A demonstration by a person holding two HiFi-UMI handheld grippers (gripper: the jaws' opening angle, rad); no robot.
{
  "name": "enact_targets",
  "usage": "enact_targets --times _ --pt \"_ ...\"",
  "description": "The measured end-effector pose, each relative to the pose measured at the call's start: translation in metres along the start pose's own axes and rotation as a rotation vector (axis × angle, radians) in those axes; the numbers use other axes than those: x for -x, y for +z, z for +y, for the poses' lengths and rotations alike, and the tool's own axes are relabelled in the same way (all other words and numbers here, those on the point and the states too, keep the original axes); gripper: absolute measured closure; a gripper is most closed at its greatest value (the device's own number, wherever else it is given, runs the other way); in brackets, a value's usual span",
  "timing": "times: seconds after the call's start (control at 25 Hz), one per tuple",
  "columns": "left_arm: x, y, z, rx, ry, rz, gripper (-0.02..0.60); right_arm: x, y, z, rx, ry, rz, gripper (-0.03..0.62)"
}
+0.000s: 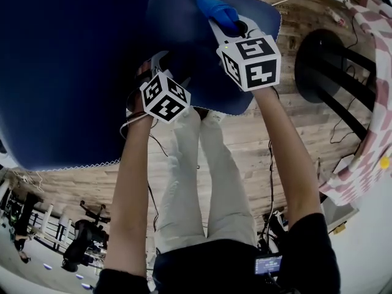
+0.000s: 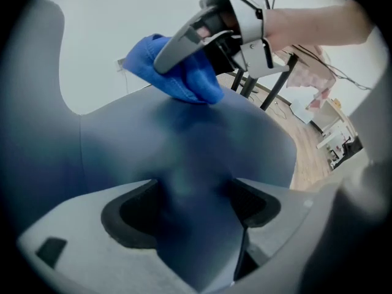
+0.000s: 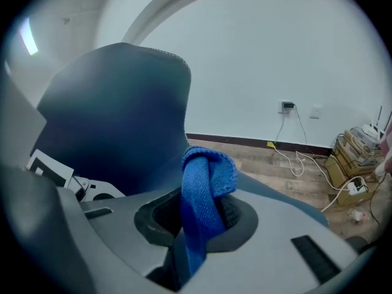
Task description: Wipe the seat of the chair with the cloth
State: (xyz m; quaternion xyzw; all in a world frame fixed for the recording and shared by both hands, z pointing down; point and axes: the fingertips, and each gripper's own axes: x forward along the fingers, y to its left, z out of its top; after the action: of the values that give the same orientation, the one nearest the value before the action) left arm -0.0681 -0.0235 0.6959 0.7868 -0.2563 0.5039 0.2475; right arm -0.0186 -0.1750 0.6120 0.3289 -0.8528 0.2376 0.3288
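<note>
The wiping step looked to be under way. The right gripper had its fingers pressed together on a bright blue cloth, a fold of it bunched up above the pads and a tail running down between them. In the left gripper view, that cloth appeared to sit on the dark blue chair seat, near the edge farthest from the left gripper.

The left gripper was at the seat's near edge. Its fingers pinched that edge, with the blue padding filling the gap between the two pads, apparently to steady the chair. The backrest rose along the seat's left side in the right gripper view. The person stood at the seat's front edge, over a wooden floor.

Most of the seat between the two grippers lay open to the cloth, and I could not tell how much of it was already clean. The next move likely called for dragging the cloth across the seat toward the near edge. It would need enough downward pressure to keep the fabric flat, while the left gripper kept the chair from shifting.
</note>
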Motion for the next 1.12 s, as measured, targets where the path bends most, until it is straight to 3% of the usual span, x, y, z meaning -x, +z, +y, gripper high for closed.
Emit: enact_targets --times 0.12,0.44,0.72,1.12 --pt "0.001 0.001 0.0 -0.001 0.002 0.001 0.215 -0.025 0.012 0.021 0.033 0.057 0.001 0.537" --pt "0.0 0.002 0.0 0.001 0.005 -0.006 0.215 -0.077 0.037 0.07 0.248 0.186 0.007 0.536" --pt "0.0 0.001 0.001 0.0 0.01 -0.013 0.213 -0.095 0.025 0.084 0.418 0.214 0.046 0.536" --pt "0.0 0.001 0.001 0.003 0.008 -0.028 0.213 -0.089 0.015 0.069 0.403 0.175 0.081 0.536"
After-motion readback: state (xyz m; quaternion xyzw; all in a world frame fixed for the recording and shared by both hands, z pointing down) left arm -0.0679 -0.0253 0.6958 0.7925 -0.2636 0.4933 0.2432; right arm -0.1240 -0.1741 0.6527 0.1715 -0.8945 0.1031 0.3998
